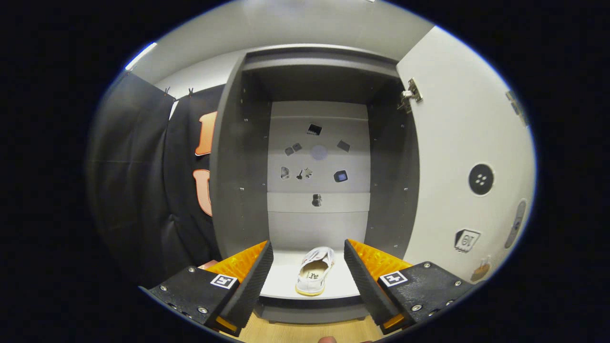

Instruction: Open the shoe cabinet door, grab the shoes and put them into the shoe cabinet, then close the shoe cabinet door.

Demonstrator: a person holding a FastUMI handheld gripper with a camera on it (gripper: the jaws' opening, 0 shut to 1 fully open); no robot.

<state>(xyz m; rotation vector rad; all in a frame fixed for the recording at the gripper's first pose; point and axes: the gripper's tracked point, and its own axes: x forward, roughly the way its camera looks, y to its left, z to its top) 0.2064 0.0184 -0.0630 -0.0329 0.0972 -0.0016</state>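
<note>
On the cabinet's bottom shelf [286, 286]: one white shoe [314, 276], door [457, 157] swung open to the right.
My claw [309, 267] is released, fingers spread wide, gripping nothing; shoe sits just ahead between them.

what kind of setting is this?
Likely a staged recording booth, not a home: a shoe cabinet with its door open, a shoe inside, cloth wall beside it. The gripper is open.
</note>
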